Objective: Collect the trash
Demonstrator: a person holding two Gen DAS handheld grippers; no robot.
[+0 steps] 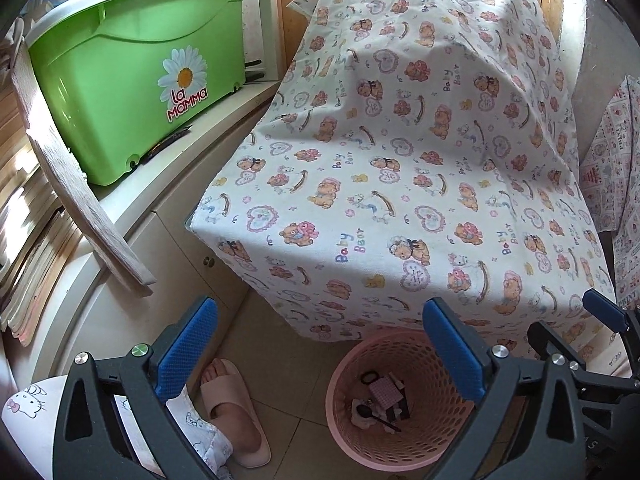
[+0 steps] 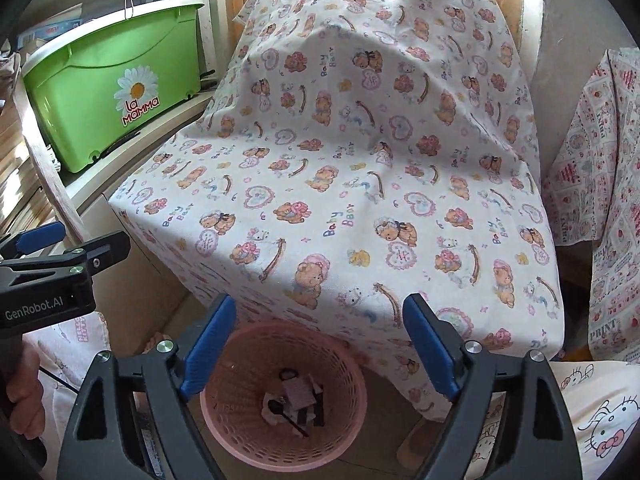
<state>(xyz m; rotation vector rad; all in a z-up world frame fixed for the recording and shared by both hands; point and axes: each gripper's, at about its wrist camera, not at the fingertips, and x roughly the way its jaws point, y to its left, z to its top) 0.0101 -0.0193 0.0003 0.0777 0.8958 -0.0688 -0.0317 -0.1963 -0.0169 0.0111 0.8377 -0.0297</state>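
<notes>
A pink perforated waste basket stands on the floor in front of the cloth-covered table; it also shows in the right wrist view. Inside lie several bits of trash: a black spoon, a black ring, paper scraps and a pinkish card, also seen in the right wrist view. My left gripper is open and empty, above and left of the basket. My right gripper is open and empty, right above the basket. The right gripper's fingers show at the left view's right edge.
A table under a bear-print cloth fills the middle. A green "La Mamma" bin sits on a white cabinet at left. The person's slippered foot stands next to the basket. Another printed cloth hangs at right.
</notes>
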